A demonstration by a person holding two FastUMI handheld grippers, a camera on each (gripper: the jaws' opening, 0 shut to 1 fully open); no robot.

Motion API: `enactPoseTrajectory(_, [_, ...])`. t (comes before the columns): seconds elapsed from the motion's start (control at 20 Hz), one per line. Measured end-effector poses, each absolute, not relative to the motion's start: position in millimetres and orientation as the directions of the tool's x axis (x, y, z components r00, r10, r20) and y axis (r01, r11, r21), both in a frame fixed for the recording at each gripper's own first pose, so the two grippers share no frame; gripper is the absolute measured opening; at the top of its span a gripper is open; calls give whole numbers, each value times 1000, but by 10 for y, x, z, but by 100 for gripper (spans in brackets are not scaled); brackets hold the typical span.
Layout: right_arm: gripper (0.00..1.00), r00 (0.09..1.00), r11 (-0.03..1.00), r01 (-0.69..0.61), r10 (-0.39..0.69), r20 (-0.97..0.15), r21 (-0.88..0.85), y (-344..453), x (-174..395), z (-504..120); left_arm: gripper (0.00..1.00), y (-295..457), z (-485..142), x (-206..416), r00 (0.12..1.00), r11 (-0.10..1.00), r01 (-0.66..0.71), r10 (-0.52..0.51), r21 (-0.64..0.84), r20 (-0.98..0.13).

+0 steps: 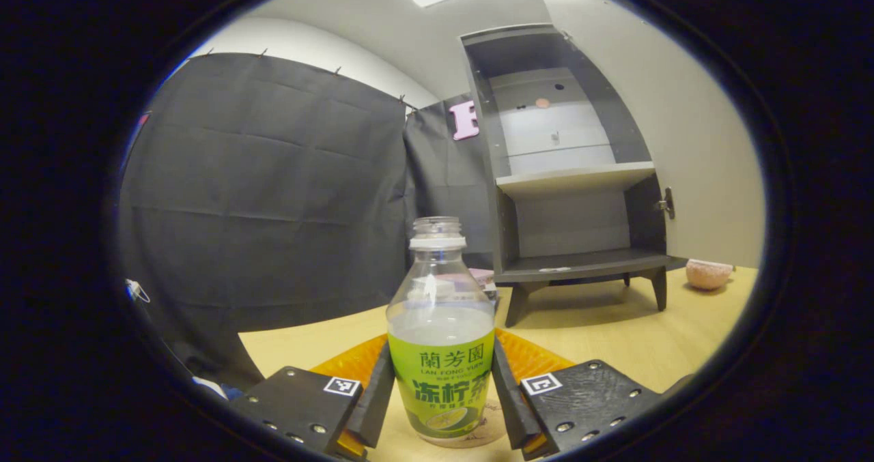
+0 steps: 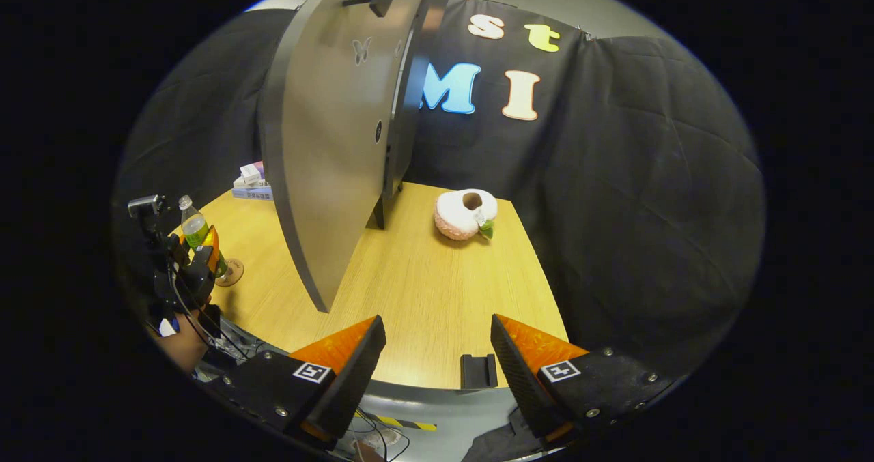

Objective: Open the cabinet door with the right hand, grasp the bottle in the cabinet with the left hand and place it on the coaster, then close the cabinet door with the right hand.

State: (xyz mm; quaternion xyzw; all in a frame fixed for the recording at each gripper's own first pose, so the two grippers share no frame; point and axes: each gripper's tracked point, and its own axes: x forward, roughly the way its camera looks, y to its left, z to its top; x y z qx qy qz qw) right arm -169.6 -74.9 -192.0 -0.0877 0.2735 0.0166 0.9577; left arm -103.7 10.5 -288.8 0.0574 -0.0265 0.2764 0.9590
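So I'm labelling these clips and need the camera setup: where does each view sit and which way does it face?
Left gripper view: rides the left gripper, facing the open cabinet; its fingers flank the bottle.
Right gripper view: rides the right gripper, facing the cabinet door edge-on; its fingers stand apart.
Shared: bottle, table, cabinet, pink plush.

green-labelled clear bottle (image 1: 441,353), grey cabinet (image 1: 567,168), pink-and-white toy (image 2: 466,213)

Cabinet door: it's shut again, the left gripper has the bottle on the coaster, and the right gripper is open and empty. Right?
Not quite: the cabinet door stands wide open, as the right gripper view shows. The rest holds: the left gripper is closed on the bottle, which stands on the coaster, and the right gripper is open and empty.
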Motion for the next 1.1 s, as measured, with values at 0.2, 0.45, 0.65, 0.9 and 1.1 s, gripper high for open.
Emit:
enactPoseTrajectory(0.2, [95, 845, 978, -121, 12, -535, -169, -660, -1672, -1970, 89, 100, -2858, -958, 855, 853, -518, 513, 68, 71])
enactPoseTrajectory(0.45, [95, 834, 984, -112, 19, -551, -136, -654, -1669, -2048, 89, 91, -2614, -958, 853, 853, -520, 516, 37, 75])
enactPoseTrajectory(0.65, [95, 849, 992, -97, 40, -527, -80, -568, -1649, -1955, 89, -24, -2208, -983, 874, 867, -482, 466, 128, 136])
enactPoseTrajectory(0.9, [95, 875, 992, -110, 68, -479, -60, -509, -1578, -1743, 92, -84, -1514, -1201, 883, 865, -463, 432, 192, 183])
enactPoseTrajectory(1.1, [95, 912, 994, -106, 83, -401, -36, -526, -1381, -1303, 89, -195, -646, -1262, 893, 883, -426, 376, 198, 247])
